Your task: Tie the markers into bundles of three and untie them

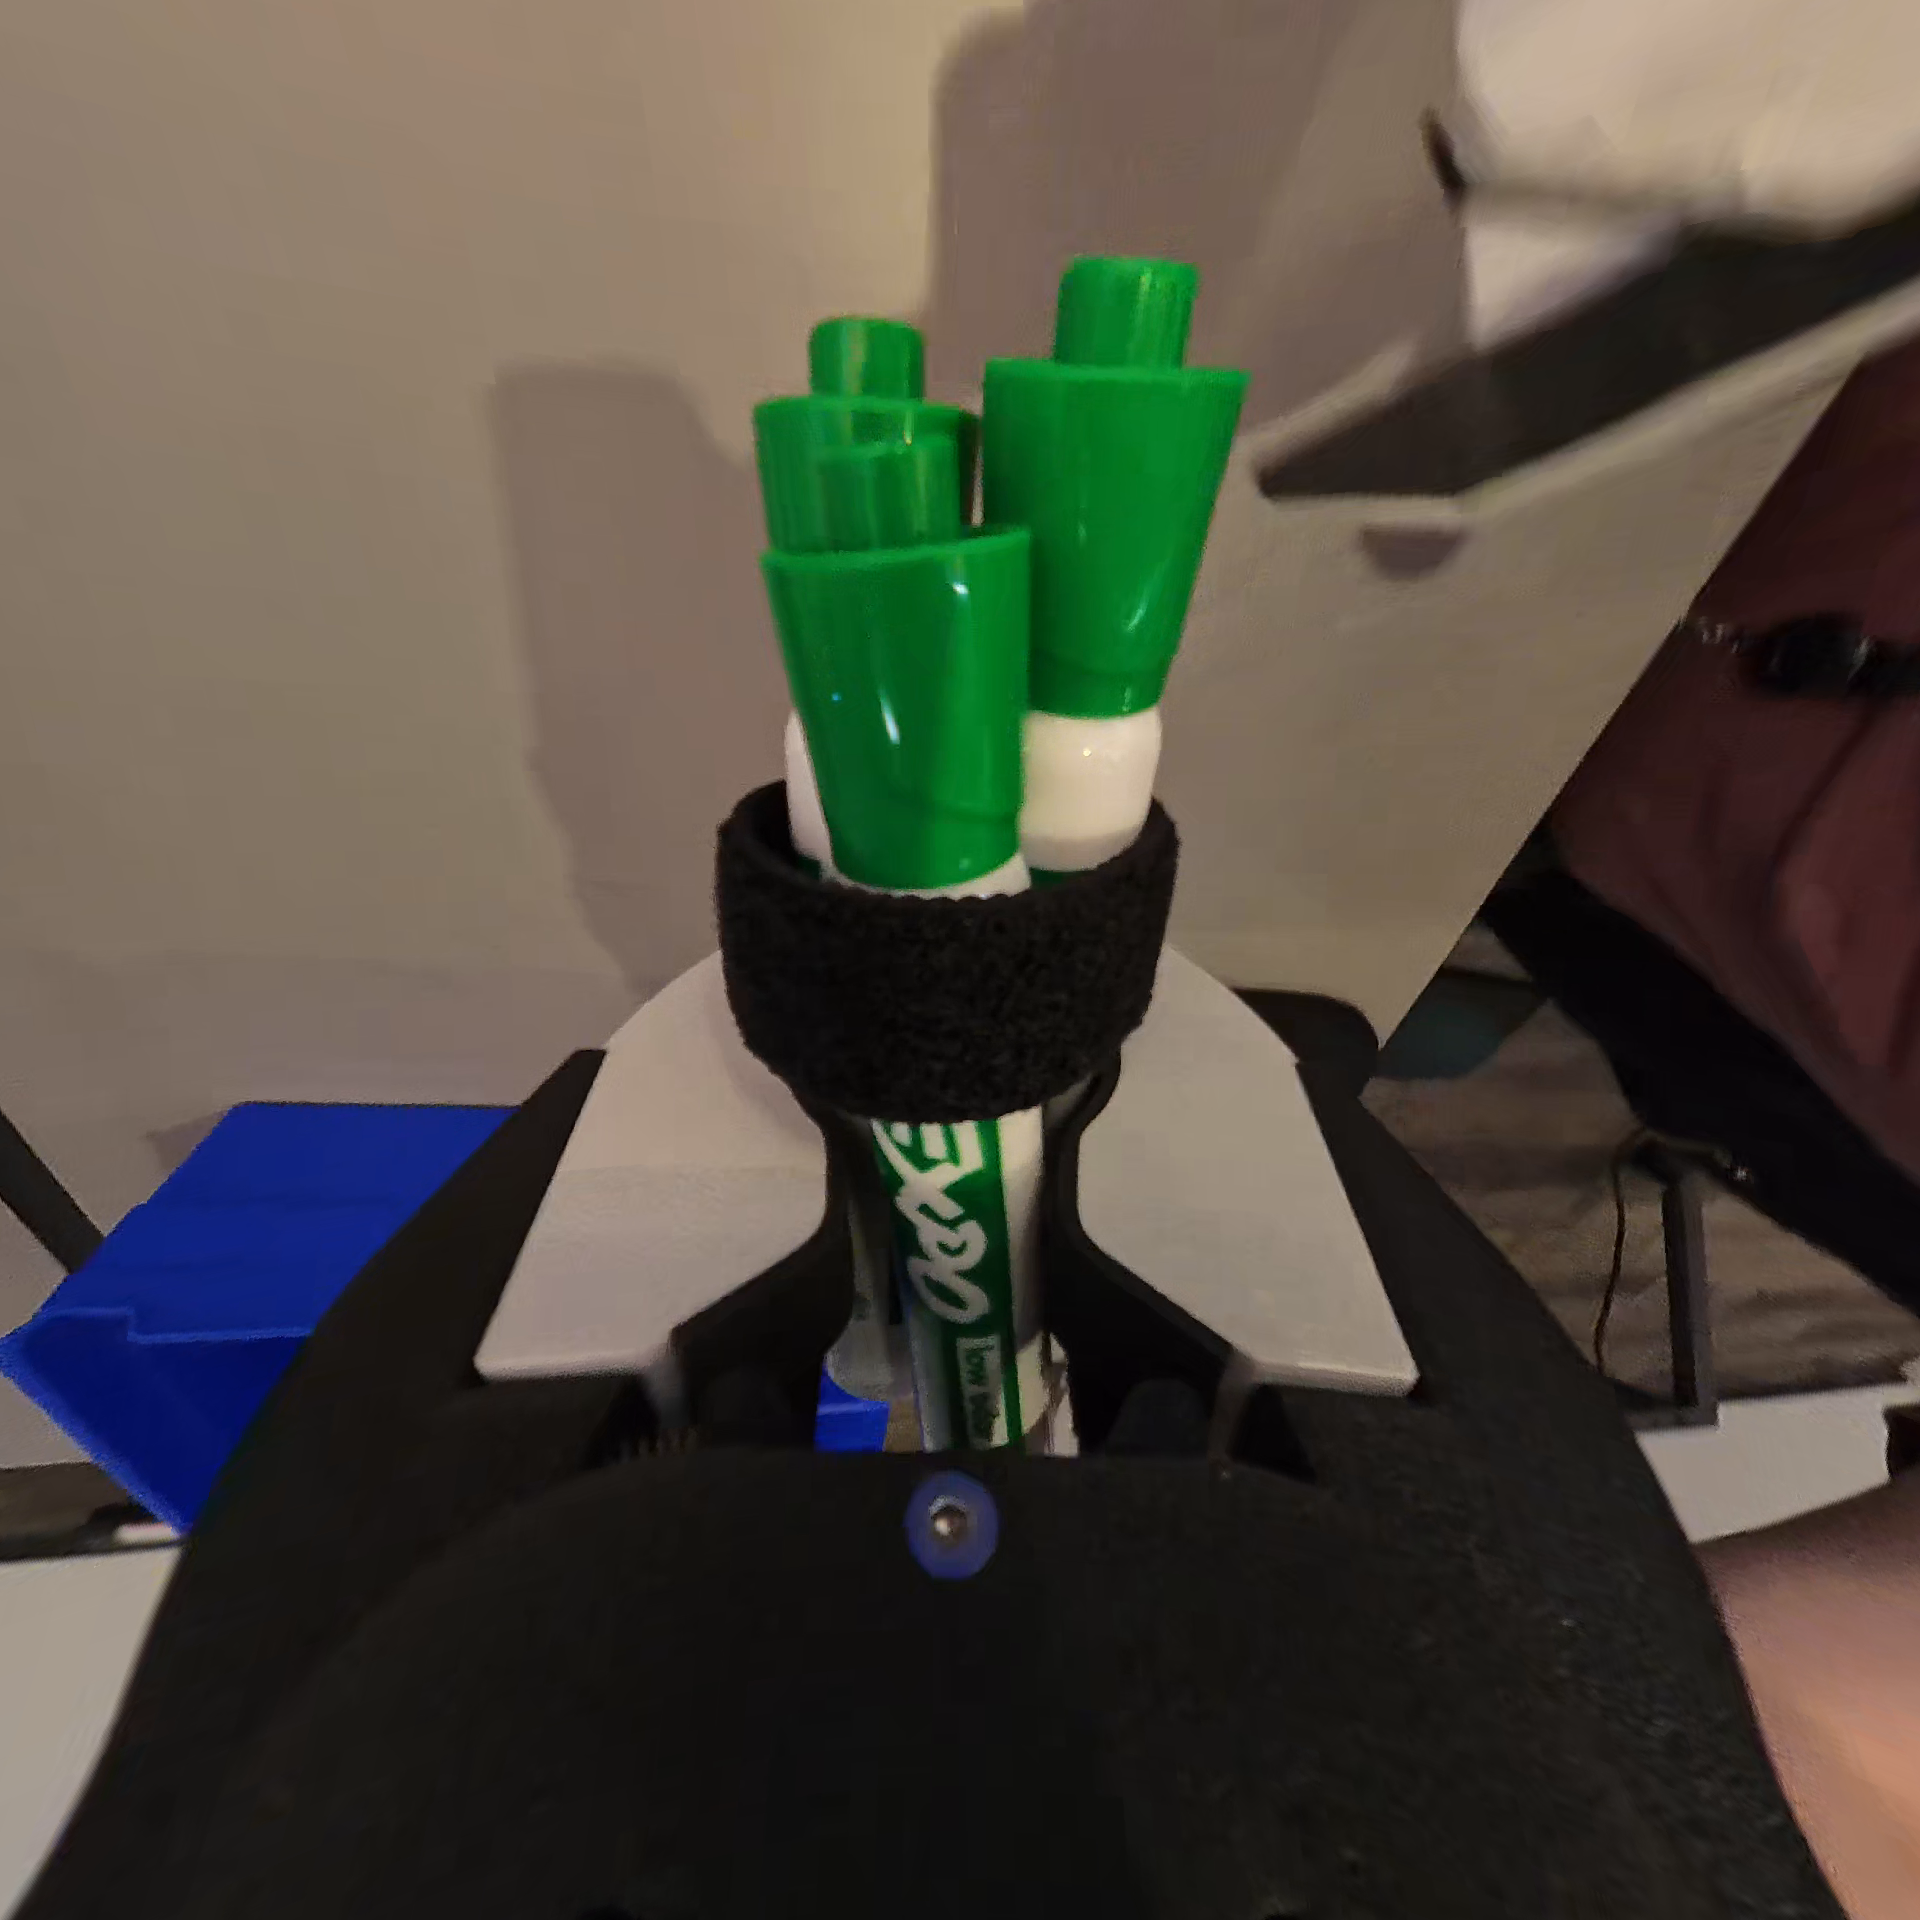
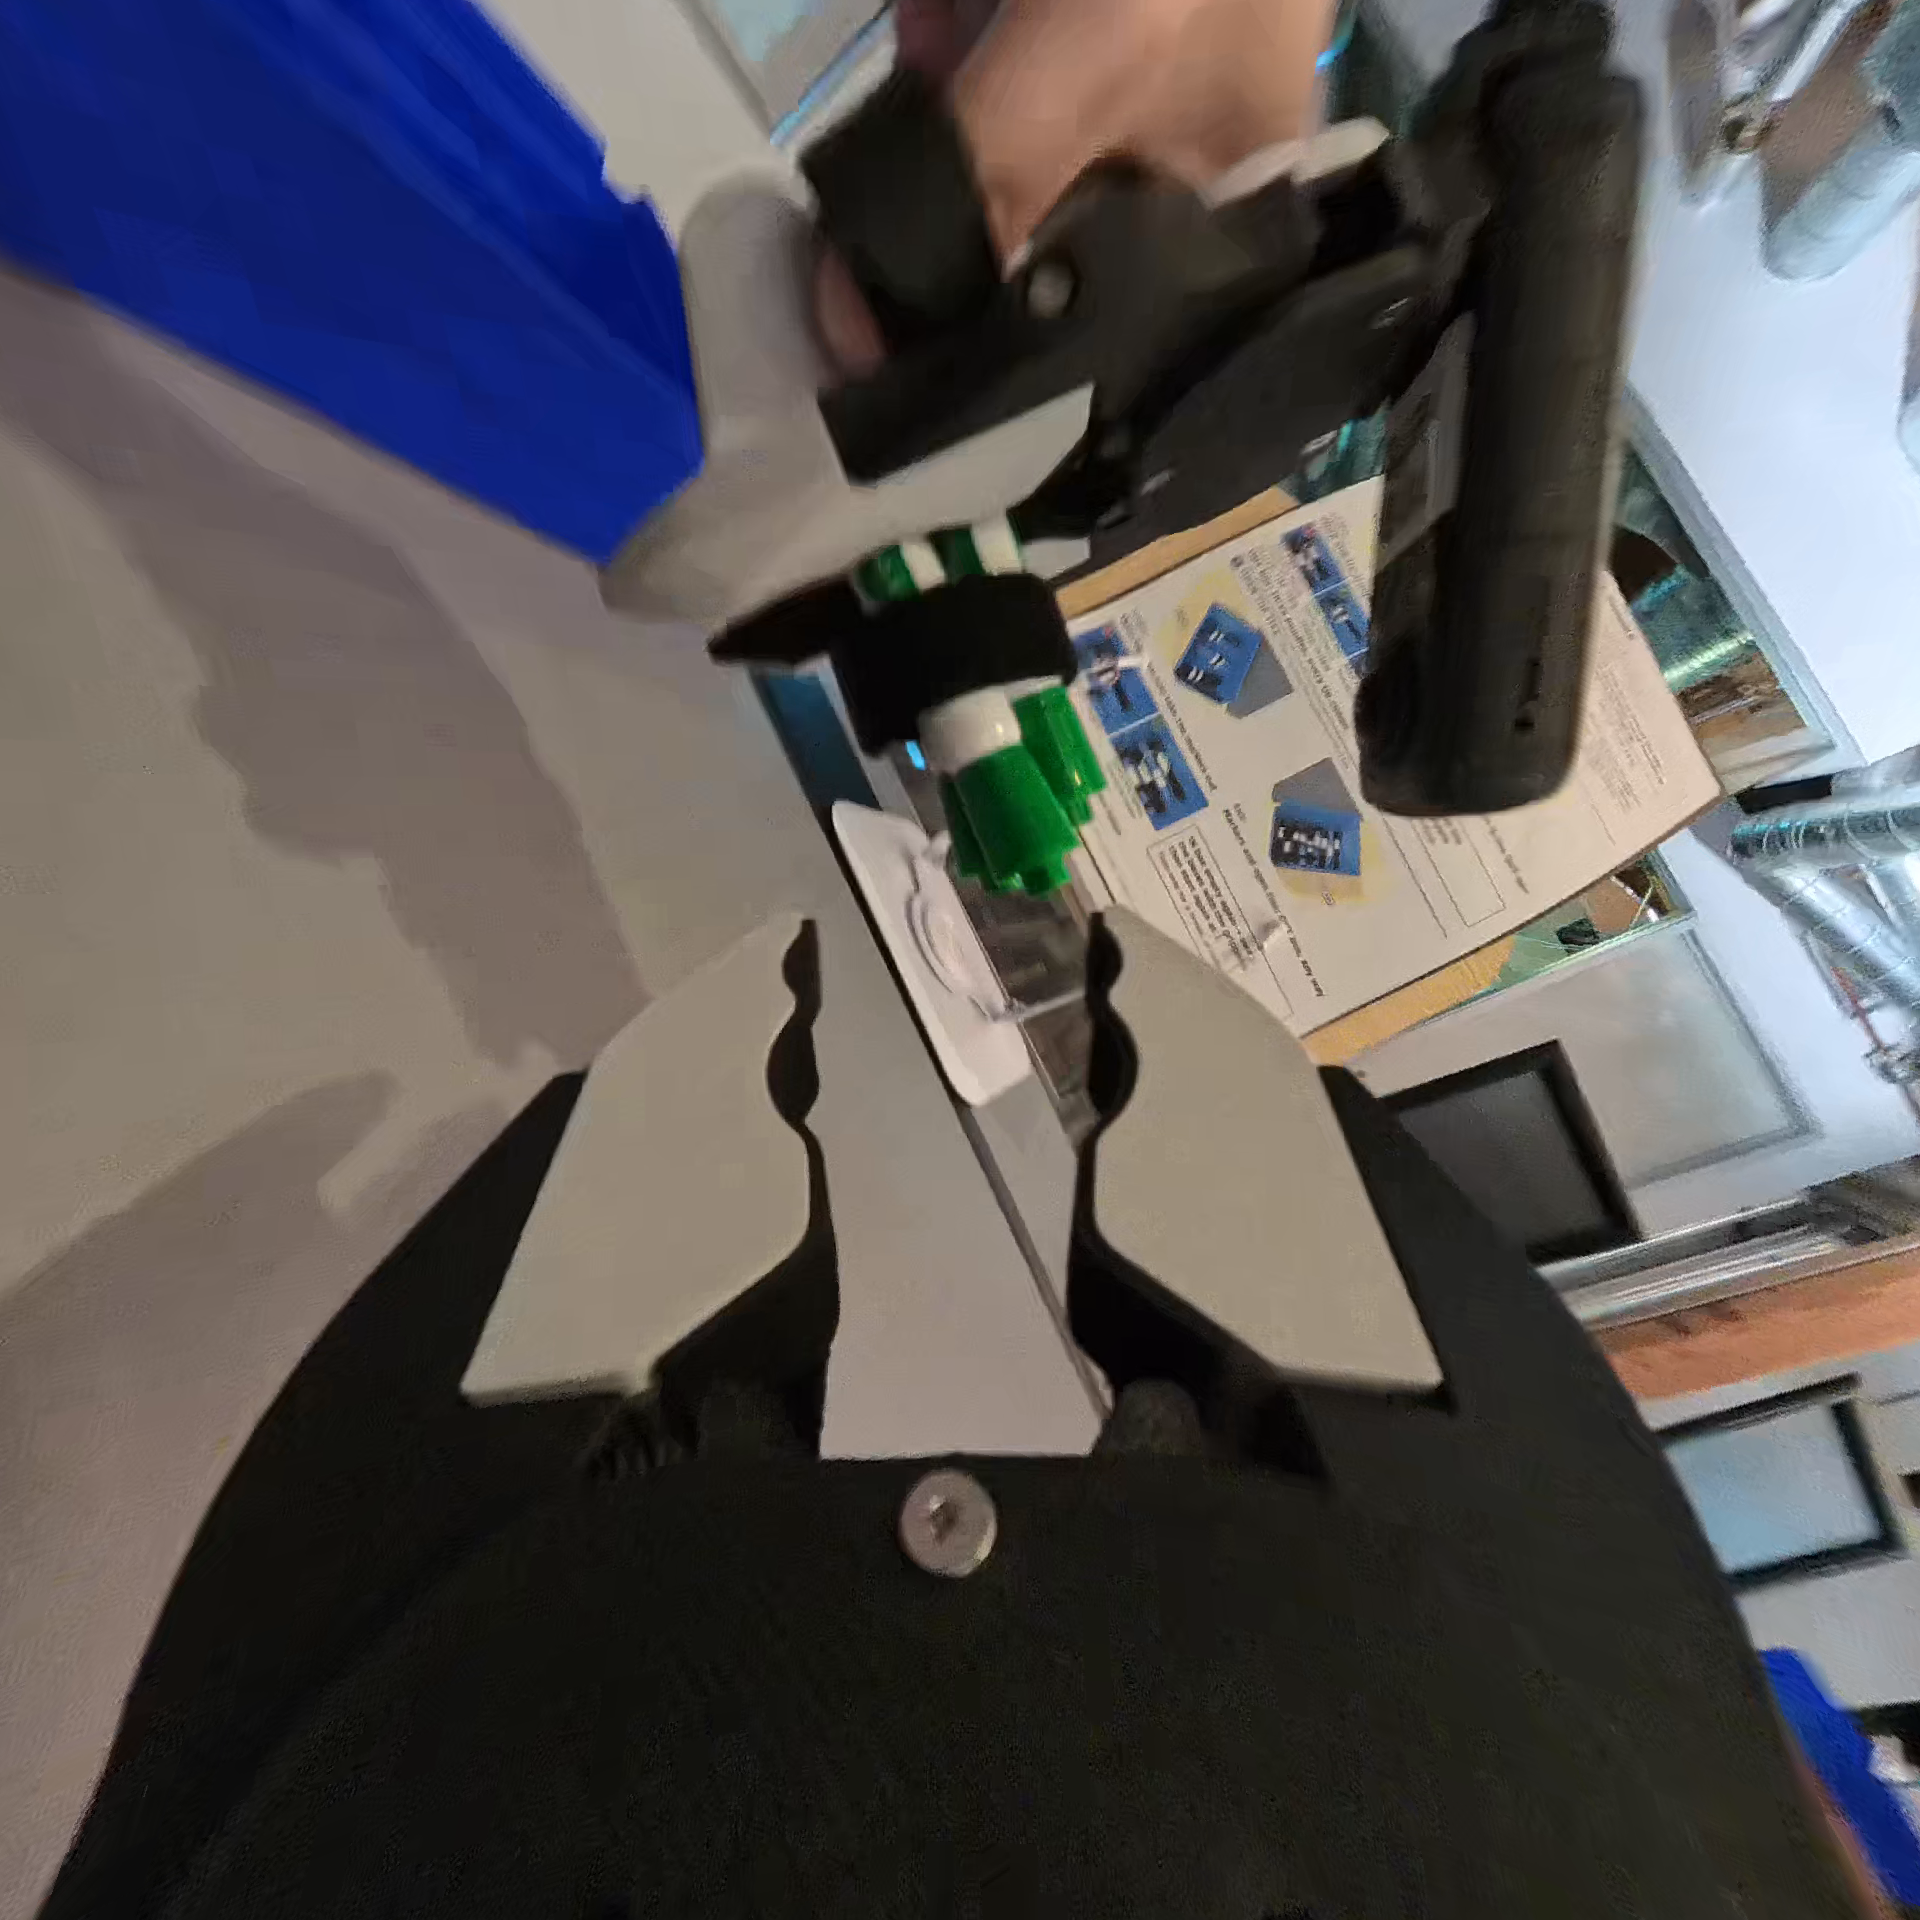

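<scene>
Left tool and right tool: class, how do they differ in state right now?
The left tool is shut on the green marker bundle, bound by a black strap; the right tool is open and empty. The left holds its load raised; the right merely points at it. Both have grey fingers.

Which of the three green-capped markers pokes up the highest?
The green-capped marker on the right of the bundle in the left wrist view. Its cap tip stands above the other two, all wrapped by the black fuzzy strap.

Three green markers (image 1: 904, 727) are sitting in one bundle. One black strap (image 1: 945, 966) is going around them. One blue bin (image 1: 239, 1278) is showing. Two grippers are showing, left (image 1: 951, 1049) and right (image 2: 951, 935).
</scene>
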